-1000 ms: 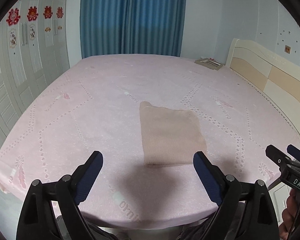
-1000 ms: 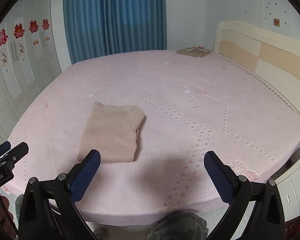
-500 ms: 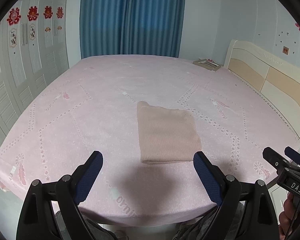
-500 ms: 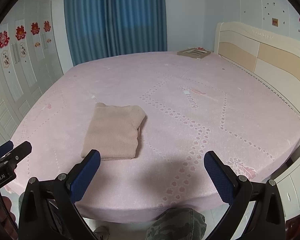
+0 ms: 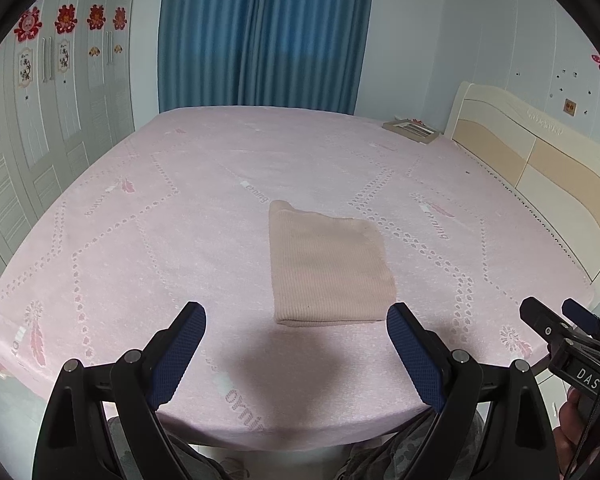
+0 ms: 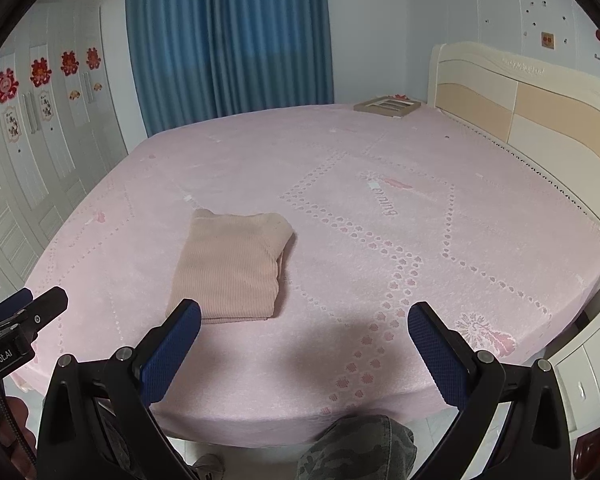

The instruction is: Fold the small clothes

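Beige ribbed knit garment (image 5: 330, 268), folded into a neat rectangle, lies flat on the pink patterned bedsheet (image 5: 180, 208) near the front edge. Left gripper (image 5: 296, 354) and right gripper (image 6: 304, 350) hang above that edge, jaws wide apart, holding nothing. Fold looks done; if tidying, press edges gently, don't drag. Sheet print partly legible: "...ening". Gripper label reads "DAS".

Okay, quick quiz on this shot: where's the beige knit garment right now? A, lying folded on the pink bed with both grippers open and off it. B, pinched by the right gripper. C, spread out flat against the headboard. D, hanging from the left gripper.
A: the beige knit garment lies folded on the pink bed, while the left gripper and right gripper are open and hold nothing.
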`<state>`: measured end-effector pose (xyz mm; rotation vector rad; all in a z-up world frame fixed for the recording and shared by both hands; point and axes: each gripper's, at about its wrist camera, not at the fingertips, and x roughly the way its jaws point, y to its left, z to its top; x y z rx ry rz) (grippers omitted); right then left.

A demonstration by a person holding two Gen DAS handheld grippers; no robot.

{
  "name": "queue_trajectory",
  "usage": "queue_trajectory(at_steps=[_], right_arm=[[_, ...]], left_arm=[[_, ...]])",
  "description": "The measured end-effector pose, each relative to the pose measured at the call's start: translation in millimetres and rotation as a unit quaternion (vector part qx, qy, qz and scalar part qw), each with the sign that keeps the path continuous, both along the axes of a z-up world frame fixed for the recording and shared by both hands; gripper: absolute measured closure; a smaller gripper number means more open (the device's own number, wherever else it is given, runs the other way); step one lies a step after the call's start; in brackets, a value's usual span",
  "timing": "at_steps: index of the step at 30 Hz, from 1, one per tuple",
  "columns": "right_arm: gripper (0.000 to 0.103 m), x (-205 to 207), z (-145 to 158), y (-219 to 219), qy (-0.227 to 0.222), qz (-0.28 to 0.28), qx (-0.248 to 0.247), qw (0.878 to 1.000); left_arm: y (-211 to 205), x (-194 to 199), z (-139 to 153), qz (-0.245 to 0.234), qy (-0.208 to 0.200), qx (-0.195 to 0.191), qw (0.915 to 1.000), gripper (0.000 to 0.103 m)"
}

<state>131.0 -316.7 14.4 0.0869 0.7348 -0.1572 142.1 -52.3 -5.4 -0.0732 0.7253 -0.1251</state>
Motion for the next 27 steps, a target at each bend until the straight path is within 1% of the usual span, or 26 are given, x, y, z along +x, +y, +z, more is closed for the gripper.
queue_trajectory(at_steps=[17,27], right_arm=[[0.002,2.1,2.2,4.6,0.002,0.004,0.004,1.0],[0.002,0.1,5.0,8.5,0.002,0.005,0.002,1.0]], left_arm=[[1.5,-4.3,5.7,0.008,-0.003,-0.001,1.0,0.011],[6.0,-2.7,8.1,0.01,0.001,-0.009,0.9999,0.011]])
